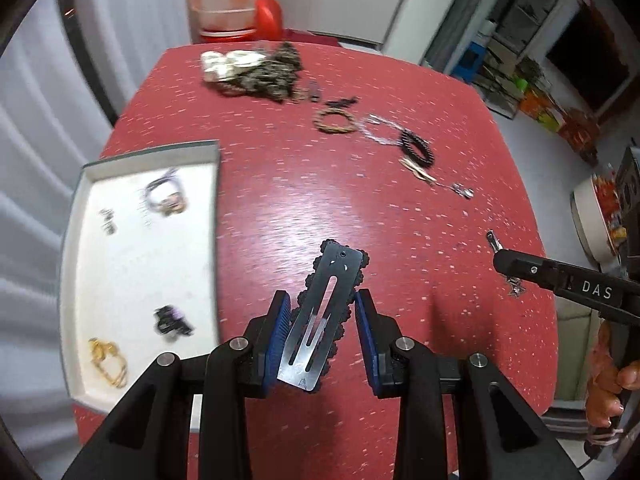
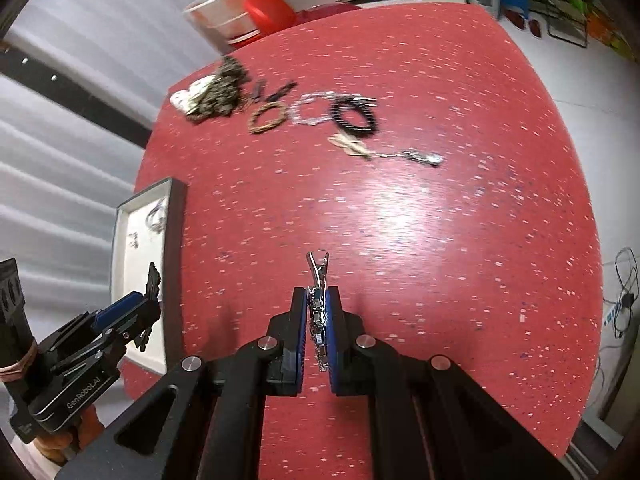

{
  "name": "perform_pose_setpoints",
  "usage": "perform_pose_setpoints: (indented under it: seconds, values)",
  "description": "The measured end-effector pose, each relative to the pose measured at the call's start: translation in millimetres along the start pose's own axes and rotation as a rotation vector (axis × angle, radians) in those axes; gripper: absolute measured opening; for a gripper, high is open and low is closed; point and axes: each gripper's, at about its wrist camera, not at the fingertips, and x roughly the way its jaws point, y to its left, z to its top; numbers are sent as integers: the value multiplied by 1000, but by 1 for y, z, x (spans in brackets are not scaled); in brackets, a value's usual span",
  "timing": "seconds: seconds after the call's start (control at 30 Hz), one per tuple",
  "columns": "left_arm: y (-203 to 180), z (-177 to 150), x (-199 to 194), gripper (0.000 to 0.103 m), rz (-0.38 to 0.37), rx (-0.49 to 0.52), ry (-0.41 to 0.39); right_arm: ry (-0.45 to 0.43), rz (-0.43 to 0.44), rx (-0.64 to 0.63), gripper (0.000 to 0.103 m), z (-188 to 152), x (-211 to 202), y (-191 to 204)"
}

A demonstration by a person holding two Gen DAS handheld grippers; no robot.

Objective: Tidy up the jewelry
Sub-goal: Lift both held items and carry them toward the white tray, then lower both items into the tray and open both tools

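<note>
Left tool (image 1: 322,316) grips a black-trimmed metal hair clip (image 1: 320,316) above the red bench (image 1: 400,220), while right tool (image 2: 316,328) is clamped on a silver clip (image 2: 317,304), near the white tray (image 1: 80,200).

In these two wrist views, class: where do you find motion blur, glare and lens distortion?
Left wrist view: tray and jewelry pile smeared, held hair clip sharp, glare on the red table, edges bowed. Right wrist view: bracelets streaked, gripped silver clip crisp, bright glare patch, curved table rim.
</note>
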Motion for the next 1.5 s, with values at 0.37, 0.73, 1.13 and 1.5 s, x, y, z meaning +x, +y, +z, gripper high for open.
perform_pose_setpoints:
  seconds: [0.37, 0.73, 1.13, 1.5]
  values:
    - [81, -16, -23, 35, 68, -153, -38, 41, 52, -167, 9, 8, 21, 99]
    - [163, -27, -27, 35, 155, -290, -60, 90, 127, -331, 9, 19, 61, 195]
    - [207, -12, 10, 35, 200, -339, -80, 127, 203, -391, 9, 43, 119, 261]
    - [223, -1, 58, 35, 265, -385, -57, 176, 229, -367, 9, 63, 191, 287]
